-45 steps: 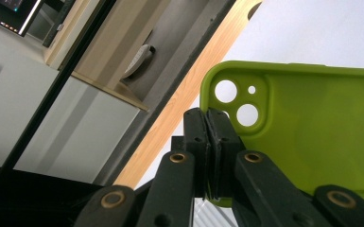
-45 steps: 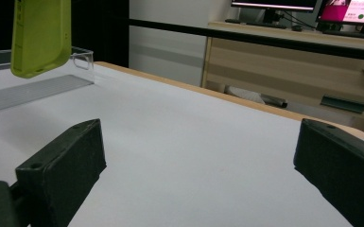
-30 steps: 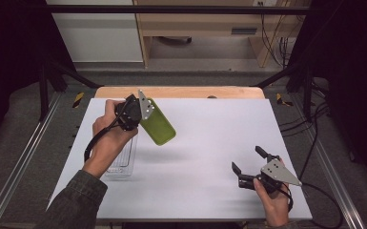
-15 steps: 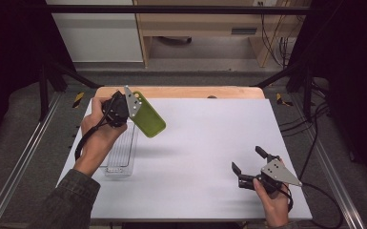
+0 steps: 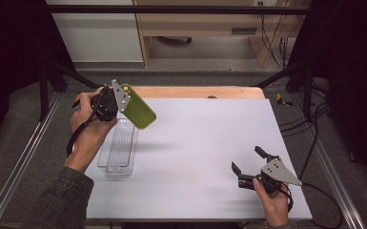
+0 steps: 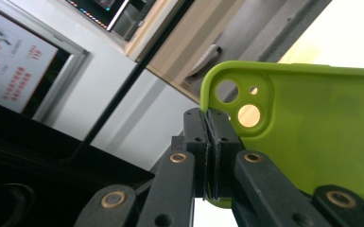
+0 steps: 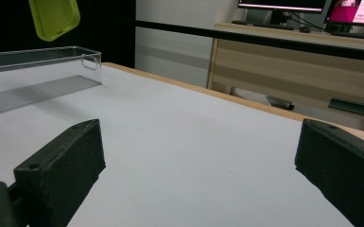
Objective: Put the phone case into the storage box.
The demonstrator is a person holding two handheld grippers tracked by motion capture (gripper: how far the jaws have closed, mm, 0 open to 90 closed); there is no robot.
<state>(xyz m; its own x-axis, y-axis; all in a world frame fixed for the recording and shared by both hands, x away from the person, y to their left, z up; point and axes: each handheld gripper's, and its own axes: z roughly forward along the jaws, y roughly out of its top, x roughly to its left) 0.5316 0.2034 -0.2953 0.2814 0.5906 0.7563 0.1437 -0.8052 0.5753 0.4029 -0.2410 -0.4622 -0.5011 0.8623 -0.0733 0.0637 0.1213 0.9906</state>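
A lime green phone case (image 5: 138, 108) hangs in the air over the far left of the white table (image 5: 205, 143), tilted. My left gripper (image 5: 123, 101) is shut on the case's edge near the camera cut-outs; in the left gripper view the case (image 6: 307, 137) spreads to the right of the pinched jaws (image 6: 208, 142). A clear plastic tray (image 5: 119, 148) lies on the table just below and toward me from the case. My right gripper (image 5: 249, 161) rests low near the front right corner, open, with nothing between its jaws. The right gripper view shows the case (image 7: 54, 16) above the tray (image 7: 38, 71).
A wooden strip (image 5: 195, 92) runs along the table's far edge. Metal rails (image 5: 24, 157) flank the table, and cables (image 5: 314, 119) trail at the right. A cabinet (image 5: 100, 36) and wooden furniture stand beyond.
My left hand has carried the green case to the left and slightly up, from over the table's middle-left to above the tray's far end. The right gripper has stayed put.
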